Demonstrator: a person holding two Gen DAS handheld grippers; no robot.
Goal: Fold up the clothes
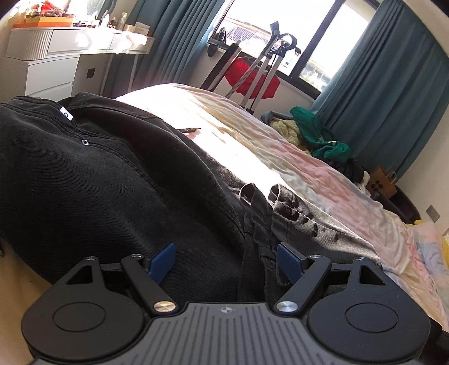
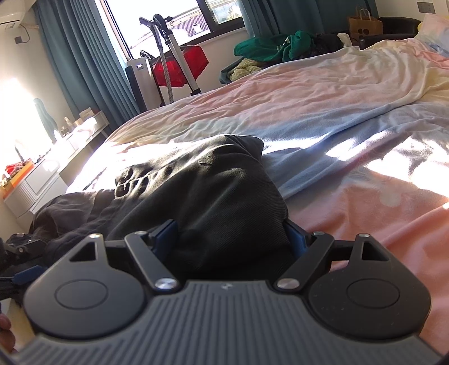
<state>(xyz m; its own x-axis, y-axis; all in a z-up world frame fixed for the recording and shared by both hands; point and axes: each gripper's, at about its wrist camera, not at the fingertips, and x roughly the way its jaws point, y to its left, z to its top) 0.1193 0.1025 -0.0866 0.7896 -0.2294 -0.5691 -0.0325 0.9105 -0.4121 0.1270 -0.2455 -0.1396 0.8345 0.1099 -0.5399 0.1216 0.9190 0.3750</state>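
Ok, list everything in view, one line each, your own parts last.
black jeans: one, black denim, spread on the bed, part bunched between both tools
bed cover: one, pastel pink, blue and yellow, across the bed
clothes pile: one, green and cream on top, far side of the bed
curtains: teal, by the window
dresser: one, white, cluttered top, by the wall
red fabric: one, under the window behind a metal stand
paper bag: one, brown, far corner
left tool: open, denim strip between blue pads
right tool: open around bunched denim
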